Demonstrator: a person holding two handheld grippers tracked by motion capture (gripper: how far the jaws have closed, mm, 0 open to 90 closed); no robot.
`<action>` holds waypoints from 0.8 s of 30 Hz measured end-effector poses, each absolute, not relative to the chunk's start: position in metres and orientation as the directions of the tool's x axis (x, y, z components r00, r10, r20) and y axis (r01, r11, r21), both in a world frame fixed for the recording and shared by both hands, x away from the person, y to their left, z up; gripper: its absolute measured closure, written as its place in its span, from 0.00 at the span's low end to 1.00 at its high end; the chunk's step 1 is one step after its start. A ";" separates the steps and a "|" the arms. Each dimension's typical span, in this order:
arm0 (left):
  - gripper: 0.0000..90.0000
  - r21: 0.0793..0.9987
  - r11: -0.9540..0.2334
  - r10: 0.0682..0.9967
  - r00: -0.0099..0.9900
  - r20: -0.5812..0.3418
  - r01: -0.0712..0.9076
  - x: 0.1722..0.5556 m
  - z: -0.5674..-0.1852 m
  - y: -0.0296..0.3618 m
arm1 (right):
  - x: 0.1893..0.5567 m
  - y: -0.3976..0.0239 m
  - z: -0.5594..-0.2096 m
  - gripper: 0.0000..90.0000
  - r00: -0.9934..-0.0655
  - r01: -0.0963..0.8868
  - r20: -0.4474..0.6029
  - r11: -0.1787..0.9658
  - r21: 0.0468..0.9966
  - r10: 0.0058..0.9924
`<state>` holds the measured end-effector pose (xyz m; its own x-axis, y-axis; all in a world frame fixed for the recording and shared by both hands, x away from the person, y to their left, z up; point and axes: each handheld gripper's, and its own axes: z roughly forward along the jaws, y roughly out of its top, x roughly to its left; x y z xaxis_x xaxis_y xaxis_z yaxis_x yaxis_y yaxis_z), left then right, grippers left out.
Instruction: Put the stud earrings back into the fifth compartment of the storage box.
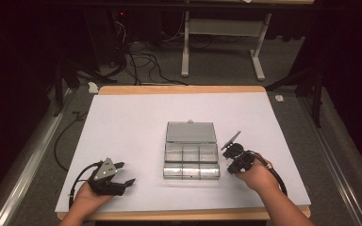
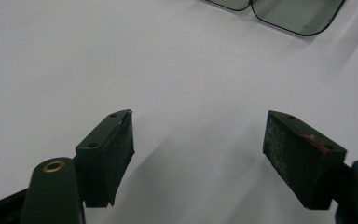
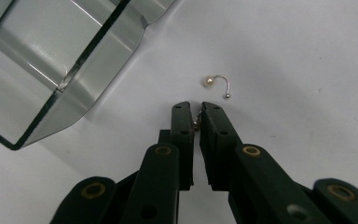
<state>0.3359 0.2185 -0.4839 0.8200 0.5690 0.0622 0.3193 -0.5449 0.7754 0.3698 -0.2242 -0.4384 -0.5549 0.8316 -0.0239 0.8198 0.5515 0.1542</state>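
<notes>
A clear plastic compartment box (image 1: 191, 160) stands in the middle of the white table sheet (image 1: 132, 117), its lid (image 1: 191, 132) folded back. My right gripper (image 1: 229, 154) is just right of the box. In the right gripper view its jaws (image 3: 197, 108) are closed to a narrow gap on a small earring (image 3: 196, 120) pinched at the tips. A second pearl earring with a curved wire (image 3: 216, 84) lies on the sheet just beyond the tips. The box's corner (image 3: 51, 60) is to the upper left. My left gripper (image 1: 127, 173) rests at the front left, open with nothing between its fingers (image 2: 198, 128).
The table's wooden front edge (image 1: 184, 215) runs just under both hands. Beyond the far edge are cables (image 1: 141, 61) and a white frame's legs (image 1: 185, 52) on the floor. In the left gripper view the box's edge (image 2: 298, 14) lies far ahead.
</notes>
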 end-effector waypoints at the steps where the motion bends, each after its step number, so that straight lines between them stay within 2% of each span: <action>1: 0.28 0.777 -0.543 0.569 0.820 0.063 0.317 0.336 -0.484 0.218 | 0.370 -0.224 -0.438 0.95 -0.557 0.819 -0.023 0.553 0.154 0.830; 17: 0.28 0.770 -0.553 0.568 0.820 0.068 0.319 0.336 -0.484 0.217 | 0.370 -0.228 -0.430 1.00 -0.569 0.810 -0.021 0.565 0.159 0.822; 24: 0.28 0.769 -0.555 0.567 0.821 0.069 0.318 0.336 -0.484 0.217 | 0.371 -0.227 -0.435 0.92 -0.553 0.822 0.003 0.544 0.166 0.833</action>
<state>0.3359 0.2173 -0.4842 0.8211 0.5666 0.0693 0.3180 -0.5549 0.7687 0.3712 -0.2270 -0.4345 -0.5526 0.8334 0.0032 0.8221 0.5444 0.1664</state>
